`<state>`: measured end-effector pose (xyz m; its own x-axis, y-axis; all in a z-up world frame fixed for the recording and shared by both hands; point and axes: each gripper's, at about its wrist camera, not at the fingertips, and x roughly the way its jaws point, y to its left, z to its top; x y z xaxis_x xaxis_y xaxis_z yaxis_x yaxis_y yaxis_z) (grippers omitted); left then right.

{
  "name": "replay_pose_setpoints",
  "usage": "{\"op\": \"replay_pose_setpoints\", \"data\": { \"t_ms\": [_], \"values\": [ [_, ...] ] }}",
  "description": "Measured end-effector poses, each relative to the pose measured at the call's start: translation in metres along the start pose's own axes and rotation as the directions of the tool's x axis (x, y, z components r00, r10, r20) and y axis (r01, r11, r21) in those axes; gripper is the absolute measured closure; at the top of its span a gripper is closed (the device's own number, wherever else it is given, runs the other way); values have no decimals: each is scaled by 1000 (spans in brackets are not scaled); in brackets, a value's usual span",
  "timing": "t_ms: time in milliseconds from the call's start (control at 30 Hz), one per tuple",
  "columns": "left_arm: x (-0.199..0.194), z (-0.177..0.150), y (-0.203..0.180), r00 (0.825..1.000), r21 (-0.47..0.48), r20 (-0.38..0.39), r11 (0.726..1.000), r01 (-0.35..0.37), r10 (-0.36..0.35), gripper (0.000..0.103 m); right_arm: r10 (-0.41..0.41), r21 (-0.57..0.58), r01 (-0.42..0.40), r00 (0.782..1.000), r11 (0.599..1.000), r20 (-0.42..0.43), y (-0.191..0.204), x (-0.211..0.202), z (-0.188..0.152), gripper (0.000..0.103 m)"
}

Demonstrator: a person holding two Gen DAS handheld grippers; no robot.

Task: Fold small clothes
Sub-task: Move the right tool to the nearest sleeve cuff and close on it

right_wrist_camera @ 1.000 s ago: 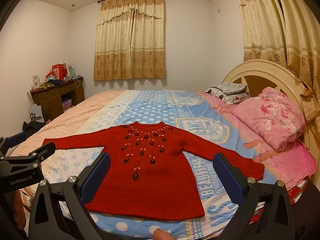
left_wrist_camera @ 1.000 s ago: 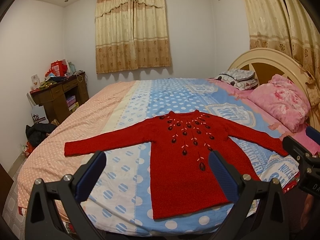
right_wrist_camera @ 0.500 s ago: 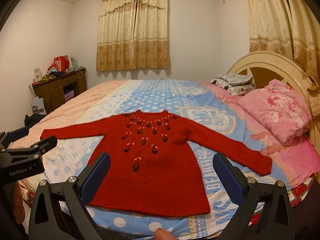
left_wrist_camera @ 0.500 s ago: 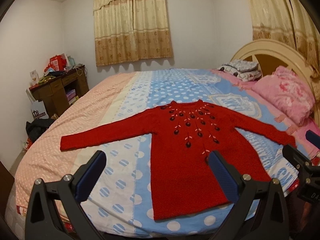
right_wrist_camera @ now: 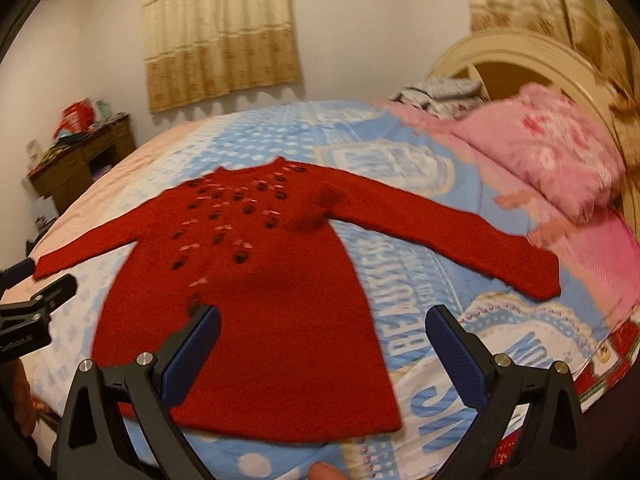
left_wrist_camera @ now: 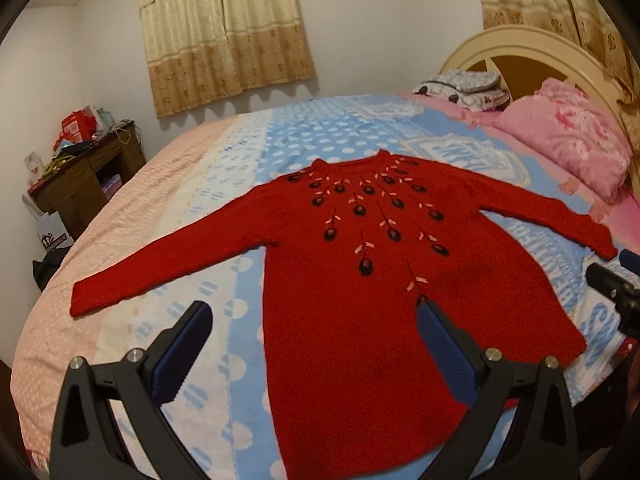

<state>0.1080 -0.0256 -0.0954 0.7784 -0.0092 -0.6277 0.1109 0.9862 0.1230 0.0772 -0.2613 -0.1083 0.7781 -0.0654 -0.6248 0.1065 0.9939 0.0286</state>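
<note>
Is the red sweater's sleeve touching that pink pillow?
Apart. The right wrist view shows the sweater sleeve ending on the bedspread, with blue and pink fabric between it and the pillow.

Curtained window (left_wrist_camera: 228, 32), wooden desk (left_wrist_camera: 86, 176), white walls

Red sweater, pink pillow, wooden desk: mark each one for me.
red sweater (left_wrist_camera: 360, 320), left wrist view, on the lower front panel.
pink pillow (left_wrist_camera: 568, 136), left wrist view, on its floral top face.
wooden desk (left_wrist_camera: 86, 184), left wrist view, on its front.
</note>
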Motion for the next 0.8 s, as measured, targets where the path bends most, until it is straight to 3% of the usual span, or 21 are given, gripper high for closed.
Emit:
{"op": "replay_pose_setpoints", "data": {
  "t_ms": [367, 800],
  "values": [
    [52, 14, -3, 999, 34, -10, 999, -43, 43, 0, -118, 95, 123, 991, 988, -56, -81, 54, 21, 1],
    [101, 30, -12, 997, 47, -59, 998, -50, 53, 0, -270, 187, 299, 949, 936, -166, -190, 101, 28, 2]
  ]
}}
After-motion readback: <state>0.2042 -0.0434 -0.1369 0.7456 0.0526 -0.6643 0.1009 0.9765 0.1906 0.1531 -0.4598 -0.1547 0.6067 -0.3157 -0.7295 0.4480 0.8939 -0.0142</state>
